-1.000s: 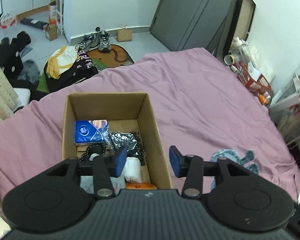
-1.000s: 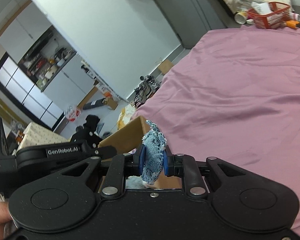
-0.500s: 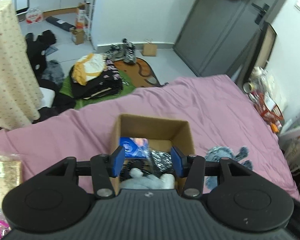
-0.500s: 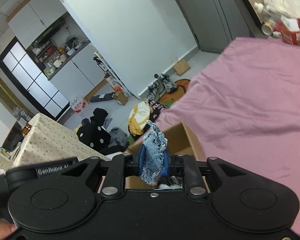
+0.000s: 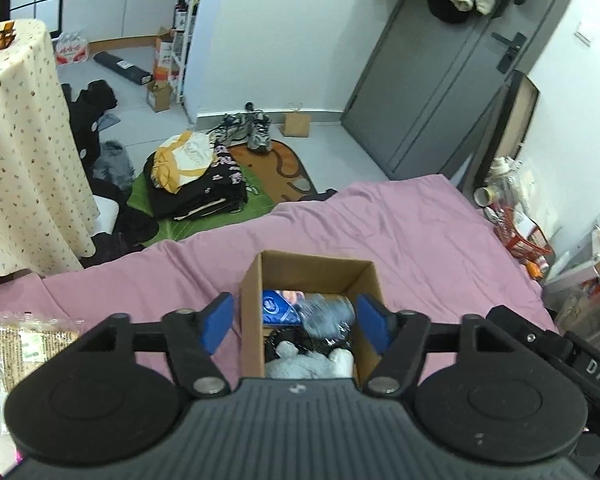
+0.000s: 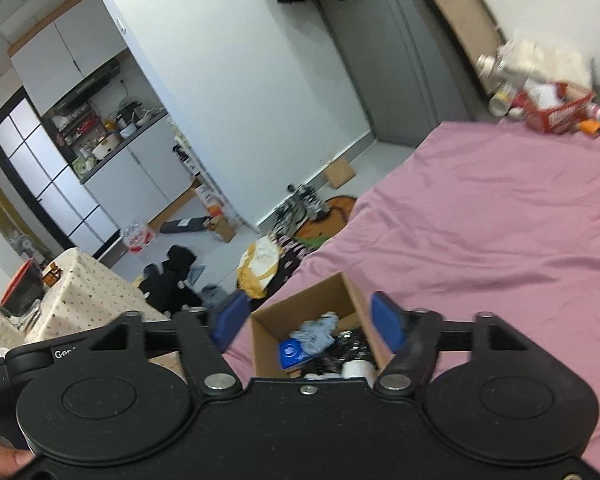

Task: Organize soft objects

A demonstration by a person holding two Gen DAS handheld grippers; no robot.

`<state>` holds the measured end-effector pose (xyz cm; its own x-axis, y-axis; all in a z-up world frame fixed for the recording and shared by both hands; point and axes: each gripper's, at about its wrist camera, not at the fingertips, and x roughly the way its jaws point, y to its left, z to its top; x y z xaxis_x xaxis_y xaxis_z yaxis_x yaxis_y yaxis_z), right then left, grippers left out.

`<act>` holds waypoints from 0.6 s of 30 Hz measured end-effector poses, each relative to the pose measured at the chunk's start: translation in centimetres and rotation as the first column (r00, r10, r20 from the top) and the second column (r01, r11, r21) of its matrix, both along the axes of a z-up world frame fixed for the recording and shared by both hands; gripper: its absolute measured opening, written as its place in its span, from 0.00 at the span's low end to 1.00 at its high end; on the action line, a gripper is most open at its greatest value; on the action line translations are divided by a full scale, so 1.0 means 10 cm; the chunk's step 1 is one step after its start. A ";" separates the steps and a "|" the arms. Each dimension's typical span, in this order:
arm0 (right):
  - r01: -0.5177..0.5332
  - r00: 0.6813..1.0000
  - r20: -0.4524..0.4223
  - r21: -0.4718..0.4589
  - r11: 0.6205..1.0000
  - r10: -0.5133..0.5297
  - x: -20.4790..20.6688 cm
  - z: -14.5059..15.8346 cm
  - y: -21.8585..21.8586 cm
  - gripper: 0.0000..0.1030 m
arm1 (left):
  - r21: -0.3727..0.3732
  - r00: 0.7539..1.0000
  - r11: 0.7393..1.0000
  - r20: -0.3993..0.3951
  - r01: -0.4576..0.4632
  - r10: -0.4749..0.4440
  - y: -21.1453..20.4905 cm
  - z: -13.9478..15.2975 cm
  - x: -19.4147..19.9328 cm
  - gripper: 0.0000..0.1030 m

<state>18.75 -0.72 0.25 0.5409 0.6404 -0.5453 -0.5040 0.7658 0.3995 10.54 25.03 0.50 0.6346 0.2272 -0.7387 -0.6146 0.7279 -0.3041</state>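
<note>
Cloth (image 6: 315, 331) — a small blue denim-patterned scrap — now lies in the box (image 6: 320, 292) at lower centre of the right wrist view, on a blue tissue pack (image 6: 292, 352). A second ago the right gripper (image 6: 306, 324) pinched it; now its jaws are opening with nothing between them. In the left wrist view, the left gripper (image 5: 296, 320) frames the same box on the pink bedsheet (image 5: 420, 240), jaws also opening, empty. That piece looks stowed — both grippers seem free for the next soft item.

the cardboard box's (image 5: 252, 312) near end and contents hide behind the left claw's (image 5: 296, 322) body.
</note>
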 end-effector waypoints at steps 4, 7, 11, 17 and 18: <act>0.029 0.999 0.025 -0.018 0.999 -0.028 -0.16 0.12 -0.25 0.78 | 0.031 0.998 0.998 -0.015 0.056 -0.056 -0.18 0.08 -0.05 0.82; 0.061 0.997 0.049 -0.036 0.997 -0.059 -0.26 0.21 -0.40 0.85 | 0.051 0.994 0.993 -0.008 0.111 -0.111 -0.34 0.14 -0.10 0.84; 0.080 0.994 0.076 -0.031 0.996 -0.077 -0.43 0.32 -0.61 0.93 | 0.060 0.989 0.988 0.008 0.145 -0.146 -0.53 0.23 -0.20 0.87; 0.095 0.992 0.091 -0.054 0.994 -0.090 -0.66 0.38 -0.88 0.96 | 0.078 0.982 0.979 0.007 0.187 -0.188 -0.84 0.32 -0.37 0.94; 0.100 0.991 0.092 -0.060 0.993 -0.094 -0.69 0.39 -0.92 0.96 | 0.081 0.980 0.977 0.006 0.195 -0.197 -0.90 0.33 -0.39 0.95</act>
<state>11.87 -9.92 4.11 0.6469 0.5480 -0.5303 -0.4575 0.8352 0.3050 6.61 16.07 3.75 0.6829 0.1555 -0.7138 -0.4537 0.8561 -0.2476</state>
